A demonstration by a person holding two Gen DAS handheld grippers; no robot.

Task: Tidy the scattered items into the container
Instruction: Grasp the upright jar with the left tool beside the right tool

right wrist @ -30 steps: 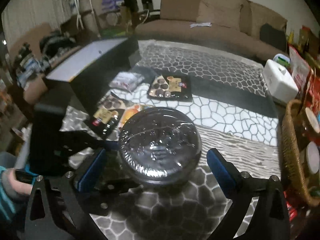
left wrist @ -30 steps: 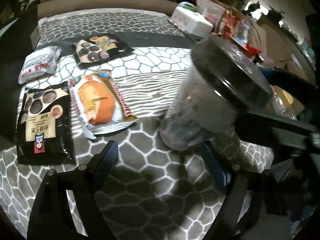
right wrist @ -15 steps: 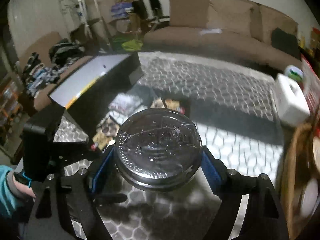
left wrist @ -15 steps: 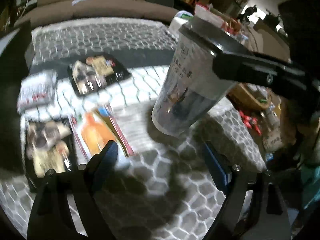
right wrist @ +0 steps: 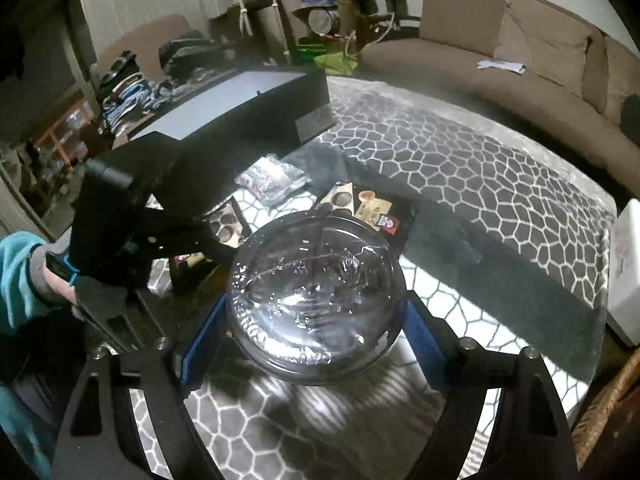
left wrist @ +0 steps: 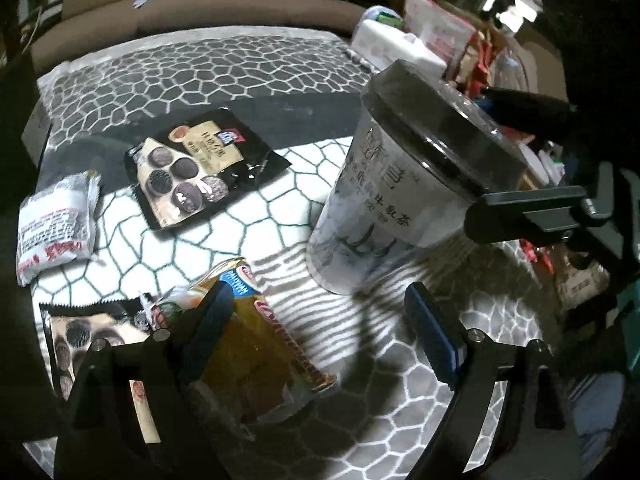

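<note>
My right gripper (right wrist: 314,344) is shut on a tall drink cup (right wrist: 316,300) with a black lid and holds it above the table. The cup also shows in the left wrist view (left wrist: 396,196), tilted, with a right finger (left wrist: 528,212) at its rim. My left gripper (left wrist: 320,332) is open and empty, low over an orange bread packet (left wrist: 260,344). Two black cookie packets (left wrist: 196,172) (left wrist: 88,336) and a white packet (left wrist: 52,232) lie on the patterned cloth. A dark open box (right wrist: 248,120) stands at the table's left.
A brown sofa (right wrist: 520,52) runs behind the table. A white box (right wrist: 624,272) sits at the table's right edge, a wicker basket (right wrist: 608,412) below it. Clutter and shelves stand at the left and right of the room.
My right gripper closed on the cup and lifted it off the cloth. My left gripper moved down and left, over the bread packet.
</note>
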